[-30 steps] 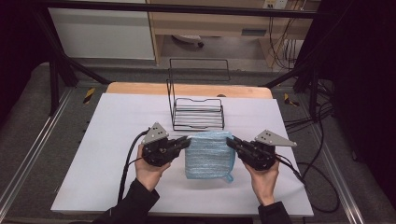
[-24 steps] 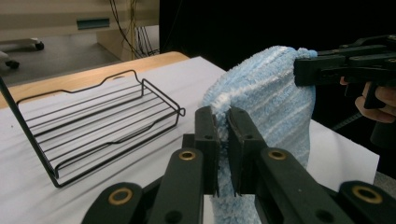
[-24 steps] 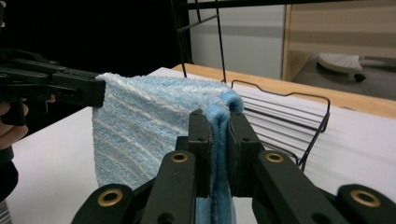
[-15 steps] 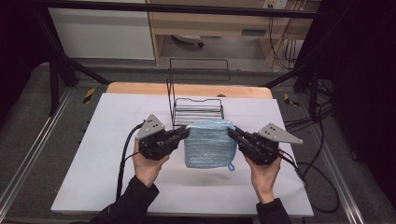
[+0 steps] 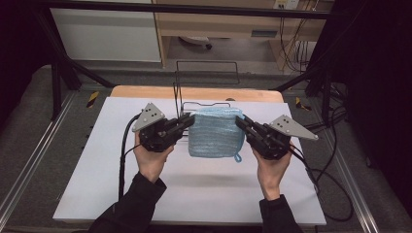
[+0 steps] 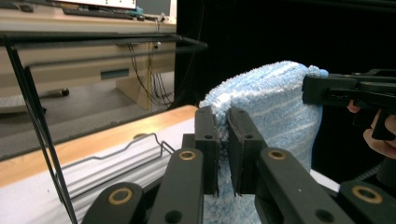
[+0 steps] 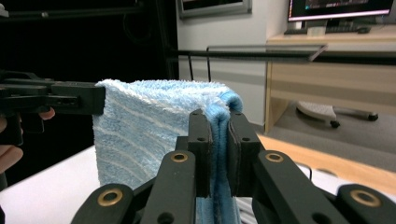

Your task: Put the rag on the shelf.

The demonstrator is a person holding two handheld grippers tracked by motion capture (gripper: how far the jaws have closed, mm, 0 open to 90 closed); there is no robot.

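A folded light-blue towel (image 5: 216,133) hangs in the air between my two grippers, above the white table sheet (image 5: 214,189). My left gripper (image 5: 189,120) is shut on the towel's upper left corner. In the left gripper view its jaws (image 6: 223,135) pinch the towel (image 6: 275,107) edge, and the right gripper (image 6: 350,91) holds the far corner. My right gripper (image 5: 240,121) is shut on the upper right corner. The right gripper view has its jaws (image 7: 218,135) clamped on the folded towel (image 7: 144,126), with the left gripper (image 7: 51,100) at the other end.
A black wire rack (image 5: 180,97) stands just behind the towel near the table's wooden back edge (image 5: 145,92). Its frame (image 6: 37,126) rises at the left of the left gripper view. Cables (image 5: 330,179) trail off the table's right side.
Both hands have risen and carried the towel up off the table. It lay flat a second ago and now hangs in front of the wire rack.
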